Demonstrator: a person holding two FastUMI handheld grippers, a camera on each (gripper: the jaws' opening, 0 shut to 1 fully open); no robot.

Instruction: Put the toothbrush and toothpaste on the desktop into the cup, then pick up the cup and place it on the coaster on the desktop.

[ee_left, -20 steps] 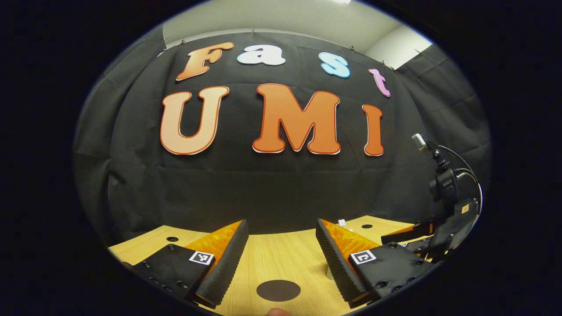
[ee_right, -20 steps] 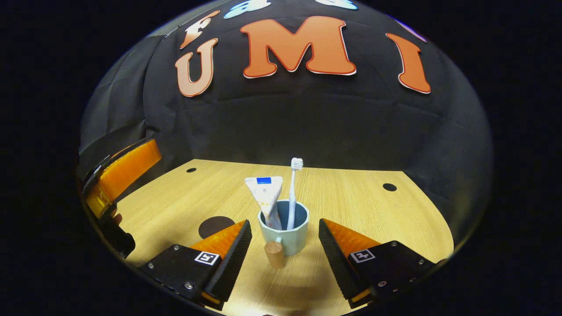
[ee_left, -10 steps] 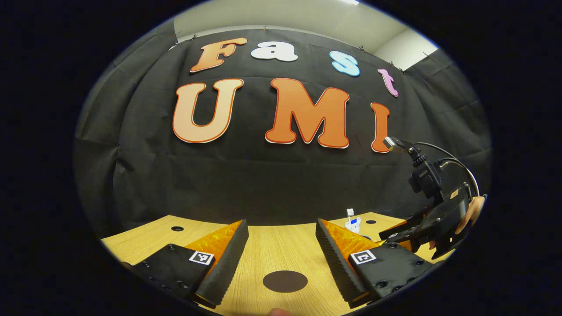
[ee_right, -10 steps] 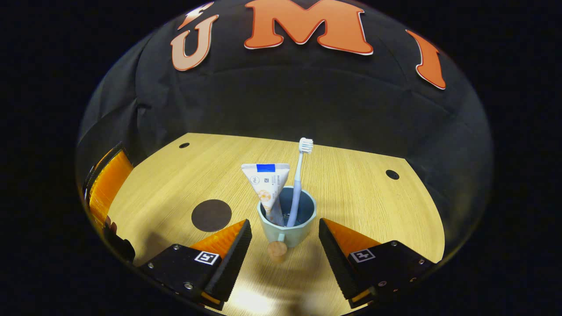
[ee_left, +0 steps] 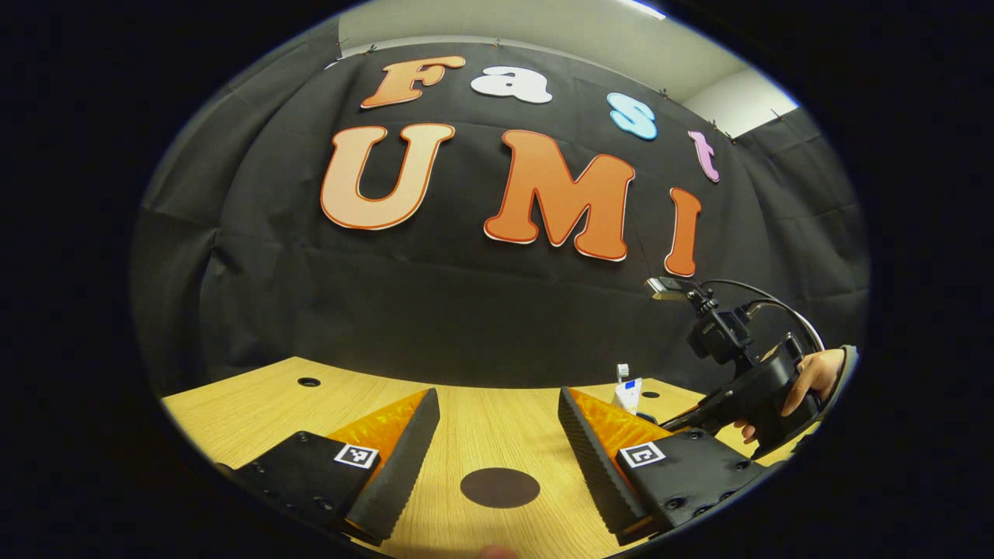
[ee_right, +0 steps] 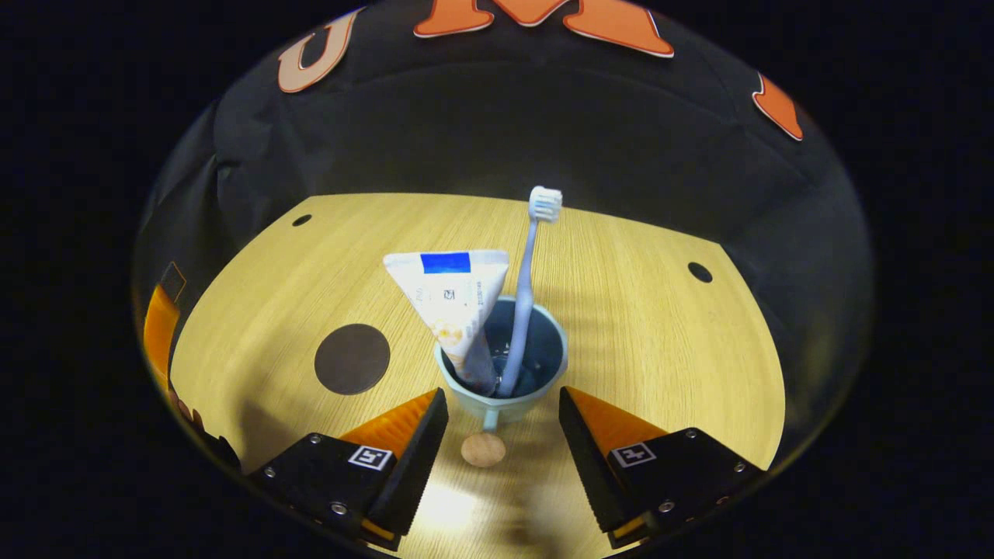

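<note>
In the right gripper view a pale blue cup [ee_right: 501,404] stands on the wooden desktop [ee_right: 621,310], holding a white toothpaste tube [ee_right: 454,299] and a light blue toothbrush [ee_right: 524,295], both upright. Its handle ends in a round wooden knob [ee_right: 483,449] that points toward me. My right gripper [ee_right: 503,454] is open, its fingers on either side of the cup's near edge, apart from it. The dark round coaster [ee_right: 352,358] lies left of the cup. In the left gripper view my left gripper [ee_left: 497,458] hangs open over the coaster [ee_left: 499,487]; the toothpaste [ee_left: 627,394] peeks out at the right.
The left gripper view has the right gripper's body [ee_left: 749,388] at the far right, held by a hand [ee_left: 808,376]. Small round holes [ee_right: 700,272] sit in the desktop near its back corners. Black cloth wall closes the back of the desk.
The right gripper has come closer to the cup and tilted down, so the cup sits larger between its fingers. The left gripper's view has swung slightly; the coaster stays beneath it.
</note>
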